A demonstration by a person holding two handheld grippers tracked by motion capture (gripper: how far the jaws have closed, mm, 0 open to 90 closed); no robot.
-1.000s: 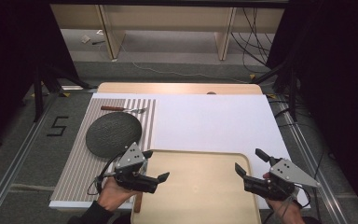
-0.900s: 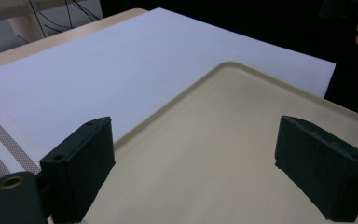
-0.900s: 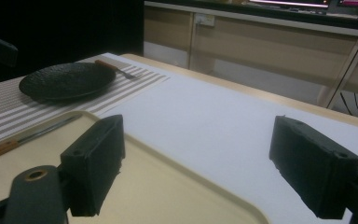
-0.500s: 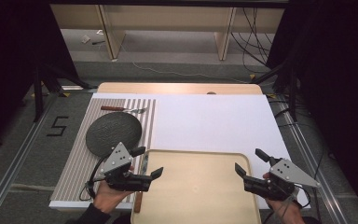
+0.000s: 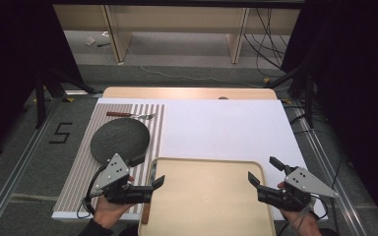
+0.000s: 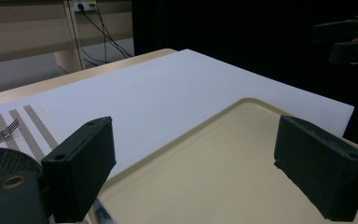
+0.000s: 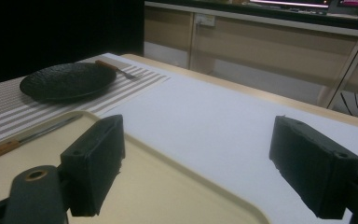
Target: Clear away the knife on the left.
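Cream tray point(image 5: 206, 196): empty at the lower centre of the high view, likely the thing about to be lifted, since a tool flanks each short side.
Left tool point(image 5: 155, 184): jaws spread wide, holding nothing, tips at the tray's left rim.
Right tool point(image 5: 262, 176): jaws wide apart, empty, just off the right rim.
Knife point(image 5: 146, 212): lies tight along the tray's left edge, crowding that grip.
Black plate point(image 5: 120, 139): mid-left on the striped mat point(image 5: 78, 172), fork point(image 5: 130, 115) beyond.
White sheet point(image 5: 226, 130): bare worktop cover, free room upper right.
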